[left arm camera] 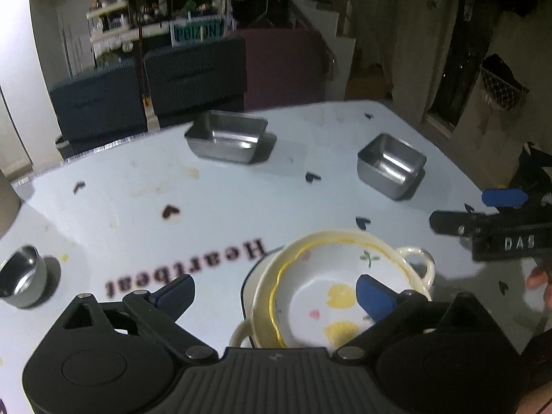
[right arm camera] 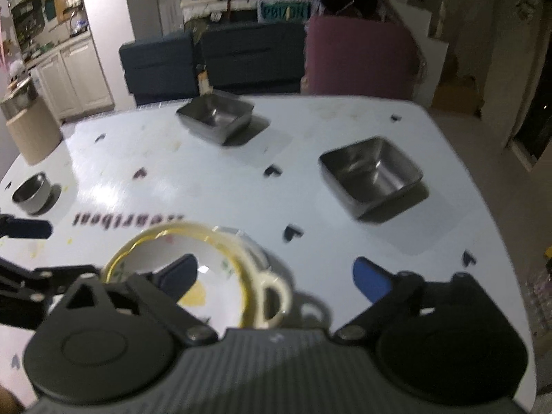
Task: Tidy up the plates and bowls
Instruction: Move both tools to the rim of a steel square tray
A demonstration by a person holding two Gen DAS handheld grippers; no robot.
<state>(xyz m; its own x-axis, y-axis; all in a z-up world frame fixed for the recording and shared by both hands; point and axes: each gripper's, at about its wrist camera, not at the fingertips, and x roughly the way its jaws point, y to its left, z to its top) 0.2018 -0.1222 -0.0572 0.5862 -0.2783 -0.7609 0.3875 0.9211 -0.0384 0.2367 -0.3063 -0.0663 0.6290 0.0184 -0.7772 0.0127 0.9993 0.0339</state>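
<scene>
A white plate with a yellow rim and flower prints sits nested in a cream two-handled bowl on the white table. My left gripper hovers above the stack, open, its right blue pad over the plate and its left pad over bare table. The right gripper shows at the right edge, apart from the stack. In the right wrist view the right gripper is open above the bowl's handle, its left pad over the plate. Nothing is gripped.
A rectangular steel tray stands at the far side and a square steel bowl at the far right. A small steel cup sits at the left. Dark sofas and a maroon chair lie beyond the table's far edge.
</scene>
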